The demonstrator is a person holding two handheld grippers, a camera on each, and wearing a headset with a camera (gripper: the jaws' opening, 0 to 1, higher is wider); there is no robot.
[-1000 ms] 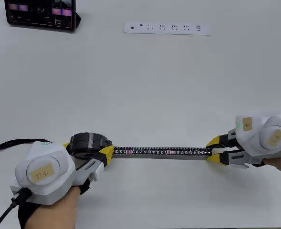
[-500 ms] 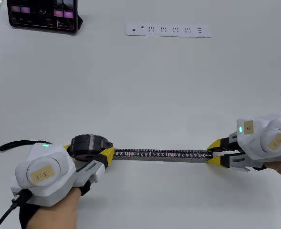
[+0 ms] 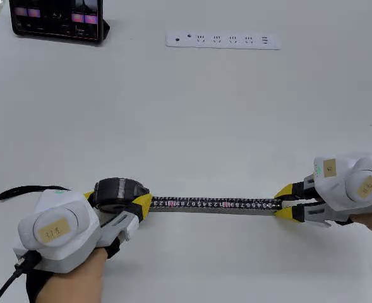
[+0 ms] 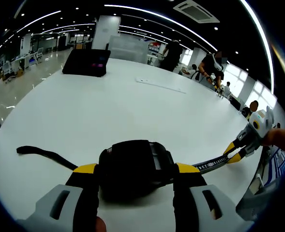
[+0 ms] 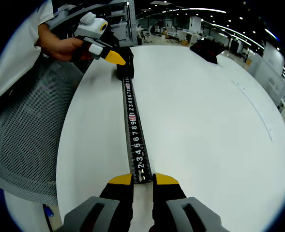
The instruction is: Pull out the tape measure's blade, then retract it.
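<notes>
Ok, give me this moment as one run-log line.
blade: extended along table | left gripper: shut on tape measure | right gripper: shut on blade tip | retraction: not done

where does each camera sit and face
Head view: on the headset, looking down at the table; left gripper, right gripper, a hand show.
Left gripper view: on the left gripper, facing over the case along the blade; own jaws show.
Right gripper view: on the right gripper, facing back along the blade; own jaws show.
Shared: both gripper views see the blade and the other gripper.

Bright, even light; fisheye-warped edges
</notes>
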